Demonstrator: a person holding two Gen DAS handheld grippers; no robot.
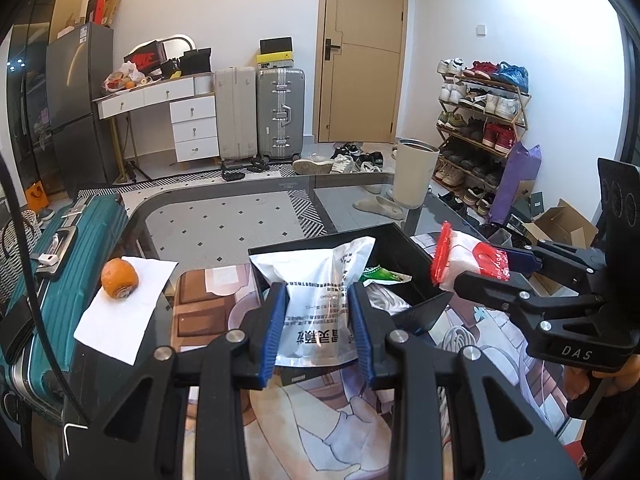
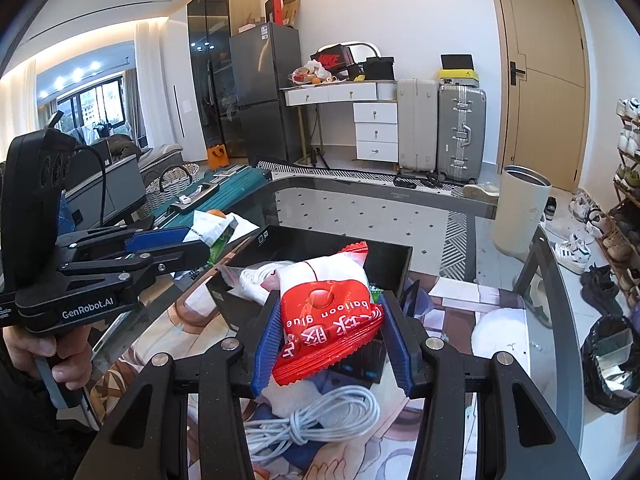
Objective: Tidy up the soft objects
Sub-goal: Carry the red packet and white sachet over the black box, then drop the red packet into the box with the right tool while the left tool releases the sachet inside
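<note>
My left gripper (image 1: 318,326) is shut on a white pouch (image 1: 316,296) with printed text and holds it over the near edge of a black box (image 1: 394,246). My right gripper (image 2: 330,342) is shut on a red and white "balloon glue" packet (image 2: 328,312) just in front of the same black box (image 2: 344,246). In the left wrist view the right gripper (image 1: 476,270) holds that packet (image 1: 466,262) at the box's right side. In the right wrist view the left gripper (image 2: 196,244) holds its pouch (image 2: 212,230) at the left. The box holds a green packet (image 1: 384,274) and white items.
An orange (image 1: 119,279) lies on white paper (image 1: 120,312) at the table's left. A coiled white cable (image 2: 316,420) lies on the printed mat (image 1: 312,420) below my right gripper. A teal suitcase (image 1: 60,264) stands left of the glass table. A black bin bag (image 2: 612,360) sits at the right.
</note>
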